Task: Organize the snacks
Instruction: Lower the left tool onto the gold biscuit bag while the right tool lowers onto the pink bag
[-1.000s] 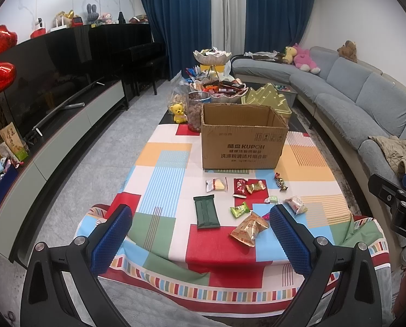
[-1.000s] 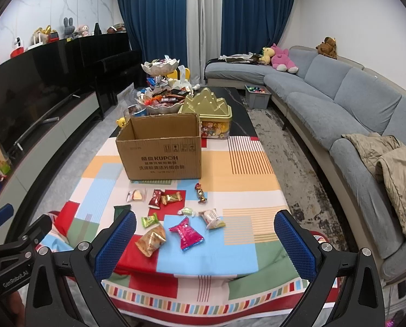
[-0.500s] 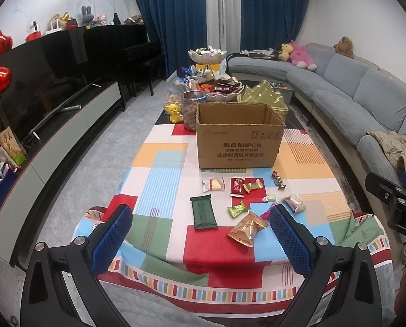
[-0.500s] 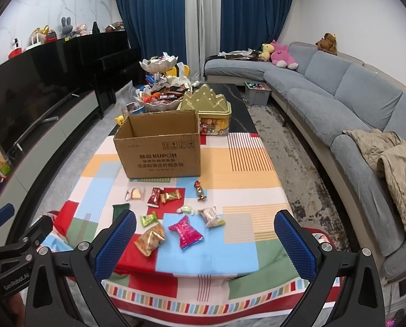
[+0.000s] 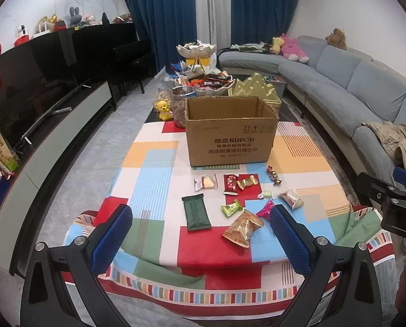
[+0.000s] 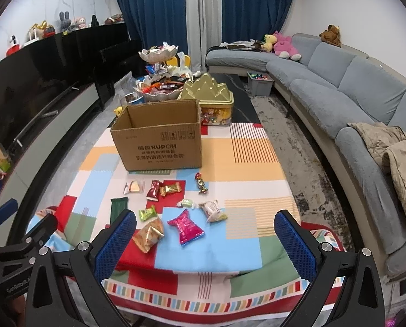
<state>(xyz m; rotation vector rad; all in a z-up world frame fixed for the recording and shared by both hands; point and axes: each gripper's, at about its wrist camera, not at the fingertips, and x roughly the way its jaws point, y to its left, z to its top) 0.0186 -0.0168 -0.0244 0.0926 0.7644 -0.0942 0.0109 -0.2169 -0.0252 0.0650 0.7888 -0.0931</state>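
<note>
Both hand-held grippers, left (image 5: 201,234) and right (image 6: 205,241), gape wide, empty, short of the snacks (image 6: 186,226) ahead.

Both fisheye views look forward and slightly down from the near end of the tabletop (image 5: 153,179), set back past its edge, each framed by its own gripper fingers. The left wrist view sits further left, with the right gripper (image 5: 393,204) at its right edge. The right wrist view sits further right, with the left gripper (image 6: 17,248) at its left edge. Both share the cardboard box (image 5: 230,141), the scattered snacks (image 6: 186,226) and the sofa (image 6: 339,87).
</note>
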